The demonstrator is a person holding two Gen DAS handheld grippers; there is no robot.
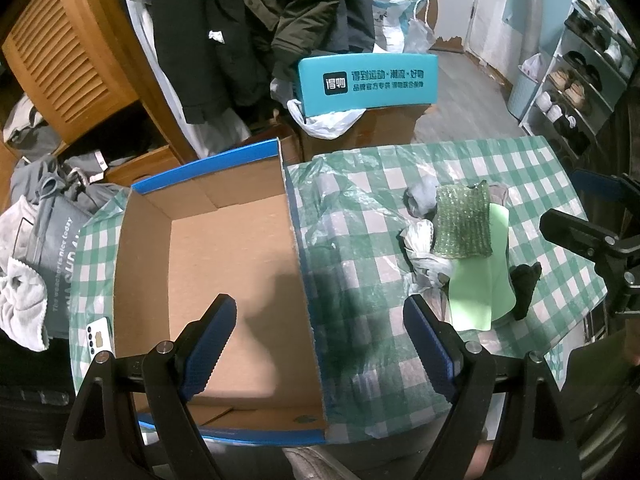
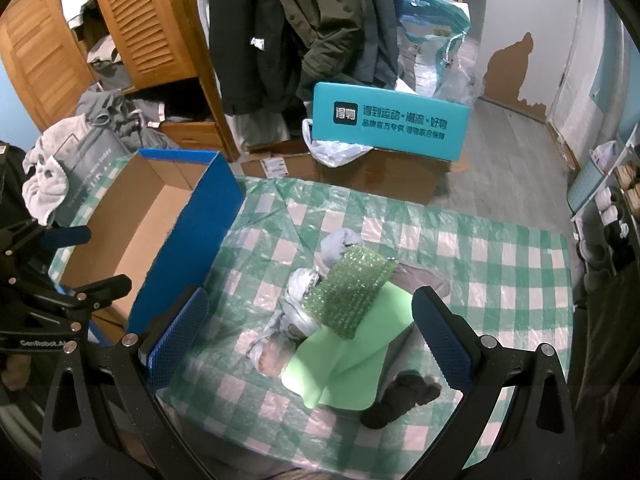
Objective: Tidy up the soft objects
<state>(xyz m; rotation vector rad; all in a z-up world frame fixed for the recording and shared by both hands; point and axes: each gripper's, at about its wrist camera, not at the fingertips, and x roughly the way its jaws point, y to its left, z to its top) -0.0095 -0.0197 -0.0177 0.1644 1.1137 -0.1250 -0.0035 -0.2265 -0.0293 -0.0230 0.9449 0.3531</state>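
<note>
An empty cardboard box (image 1: pixel 224 248) with blue outer walls stands on the left of the checked tablecloth (image 1: pixel 360 240); it also shows in the right wrist view (image 2: pixel 152 216). A pile of soft things lies to its right: a green bubble-wrap pad (image 1: pixel 464 220) (image 2: pixel 352 292), a light green sheet (image 1: pixel 480 280) (image 2: pixel 344 364), a grey sock (image 1: pixel 420 196) (image 2: pixel 336 244), a crumpled white bag (image 1: pixel 420 248) (image 2: pixel 296 308) and a black sock (image 1: pixel 526 288) (image 2: pixel 404 396). My left gripper (image 1: pixel 320 344) is open and empty over the box's right wall. My right gripper (image 2: pixel 312 340) is open and empty above the pile.
A teal shoebox (image 1: pixel 368 80) sits on brown cartons beyond the table. Dark coats (image 1: pixel 248 20) hang by a wooden wardrobe (image 1: pixel 68 52). A shoe rack (image 1: pixel 580 80) stands at the right. A phone (image 1: pixel 98 336) and grey clothes (image 1: pixel 36 240) lie left of the box.
</note>
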